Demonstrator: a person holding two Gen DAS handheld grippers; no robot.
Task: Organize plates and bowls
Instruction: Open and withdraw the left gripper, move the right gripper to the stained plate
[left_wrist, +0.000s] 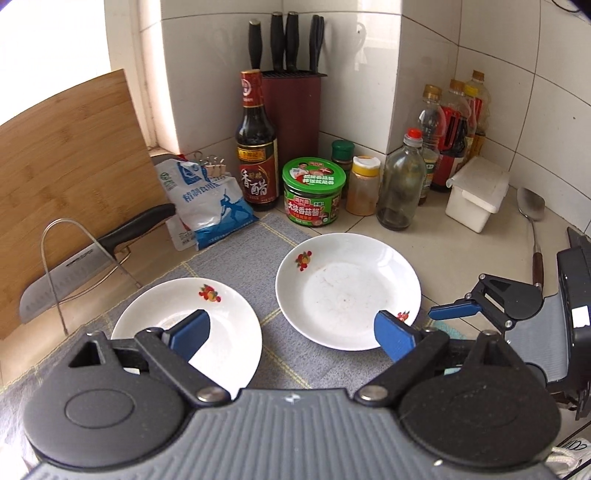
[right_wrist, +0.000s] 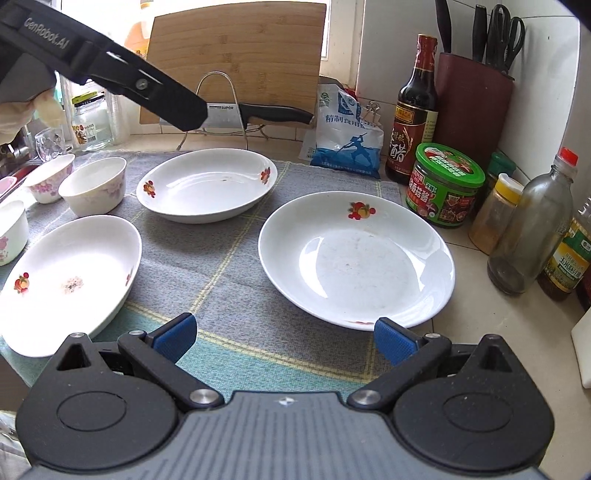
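Three white plates with fruit prints lie on a grey checked cloth (right_wrist: 229, 258): one at the right (right_wrist: 354, 258), one further back (right_wrist: 207, 184), one at the near left (right_wrist: 70, 273). Three white floral bowls (right_wrist: 94, 184) stand at the cloth's far left. My right gripper (right_wrist: 286, 338) is open and empty, hovering just short of the right plate's near rim. My left gripper (left_wrist: 291, 332) is open and empty too, held above the gap between the back plate (left_wrist: 184, 321) and the right plate (left_wrist: 347, 291). Its black arm (right_wrist: 147, 86) crosses the upper left of the right wrist view.
A bamboo board (left_wrist: 66, 177) and a cleaver on a wire rack (left_wrist: 74, 269) stand at the back left. A salt bag (left_wrist: 207, 199), a vinegar bottle (left_wrist: 256, 147), a green jar (left_wrist: 314, 192), a knife block (left_wrist: 291, 107), several bottles (left_wrist: 402, 184) and a white box (left_wrist: 476, 192) line the wall.
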